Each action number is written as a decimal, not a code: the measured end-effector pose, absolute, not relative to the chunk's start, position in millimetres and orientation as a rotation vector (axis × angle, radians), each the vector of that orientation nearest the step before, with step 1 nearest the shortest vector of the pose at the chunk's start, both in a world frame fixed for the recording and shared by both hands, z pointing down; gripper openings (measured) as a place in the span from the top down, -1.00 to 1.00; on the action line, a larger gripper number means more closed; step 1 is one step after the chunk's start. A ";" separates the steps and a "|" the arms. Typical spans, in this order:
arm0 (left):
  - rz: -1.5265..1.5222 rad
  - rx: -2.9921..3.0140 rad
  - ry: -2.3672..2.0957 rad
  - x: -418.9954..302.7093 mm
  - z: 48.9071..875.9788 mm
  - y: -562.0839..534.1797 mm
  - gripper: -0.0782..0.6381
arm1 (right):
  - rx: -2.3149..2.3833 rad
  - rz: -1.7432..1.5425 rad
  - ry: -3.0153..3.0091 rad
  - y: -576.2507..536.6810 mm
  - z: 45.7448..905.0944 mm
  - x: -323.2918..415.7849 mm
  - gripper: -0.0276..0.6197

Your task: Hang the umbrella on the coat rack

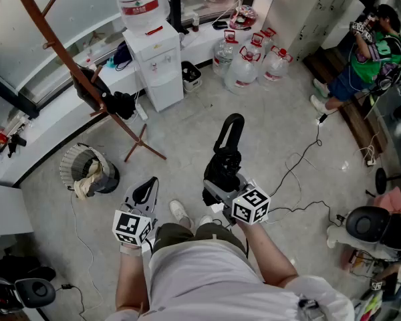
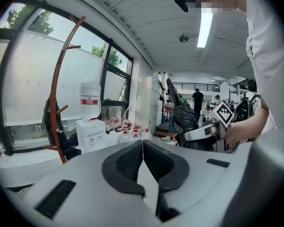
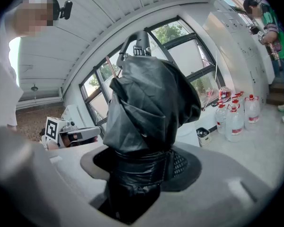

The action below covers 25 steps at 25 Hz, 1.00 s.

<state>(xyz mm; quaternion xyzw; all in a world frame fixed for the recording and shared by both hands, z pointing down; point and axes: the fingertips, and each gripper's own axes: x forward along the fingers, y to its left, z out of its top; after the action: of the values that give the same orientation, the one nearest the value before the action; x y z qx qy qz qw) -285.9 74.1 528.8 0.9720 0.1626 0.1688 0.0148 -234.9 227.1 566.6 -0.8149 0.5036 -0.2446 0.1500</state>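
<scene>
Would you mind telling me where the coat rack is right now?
In the head view the coat rack stands at the upper left by the window, just left of the water dispenser.

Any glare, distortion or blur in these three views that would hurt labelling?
Head view: evenly lit, sharp. Left gripper view: strong fisheye, black corners, bright window behind the coat rack, ceiling lamp glaring. Right gripper view: same fisheye; the black umbrella fills the centre, dark against bright windows.
</scene>
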 end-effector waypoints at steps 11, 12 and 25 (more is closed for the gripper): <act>0.477 3.021 0.568 -239.2 522.9 60.7 0.77 | -2.389 -0.727 1.422 213.4 559.4 -193.3 0.12; 0.474 3.019 0.574 -235.6 523.7 55.1 0.77 | -2.385 -0.726 1.417 208.3 558.6 -189.2 0.12; 0.461 2.996 0.611 -195.5 541.0 0.5 0.57 | -2.413 -0.715 1.423 148.1 551.7 -137.1 0.12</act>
<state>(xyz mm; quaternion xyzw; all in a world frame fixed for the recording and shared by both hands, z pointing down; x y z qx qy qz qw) -195.5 0.5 541.0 0.9686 0.1976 0.1489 0.0246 -137.1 148.1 551.7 -0.8282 0.4882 -0.2454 0.1248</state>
